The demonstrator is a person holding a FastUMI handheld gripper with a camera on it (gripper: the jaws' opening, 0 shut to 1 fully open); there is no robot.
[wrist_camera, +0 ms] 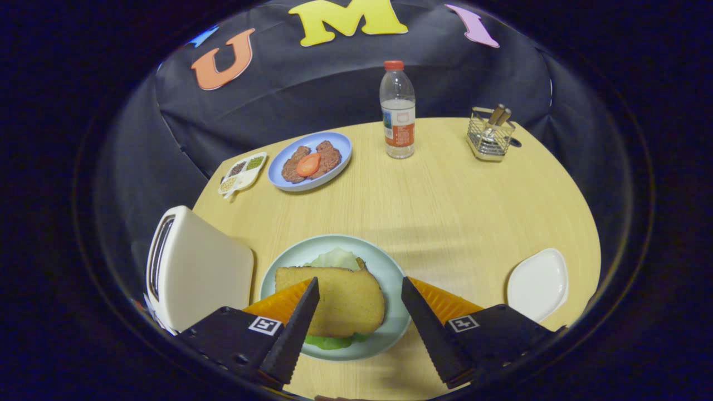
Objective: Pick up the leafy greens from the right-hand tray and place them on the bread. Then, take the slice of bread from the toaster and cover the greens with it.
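A toasted slice of bread lies flat on the pale green plate, between my two fingers. Leafy greens stick out from under it at the far side, and more green shows at its near edge. My gripper is open, fingers spread to either side of the slice and not pressing on it. The cream toaster stands just left of the plate, its slot turned away to the left. To the right of the fingers sits the white tray, with nothing lying in it.
A blue plate with meat patties and a tomato slice sits at the far left, beside a small divided dish of seasonings. A water bottle stands far centre and a wire caddy with utensils far right, all on the round wooden table.
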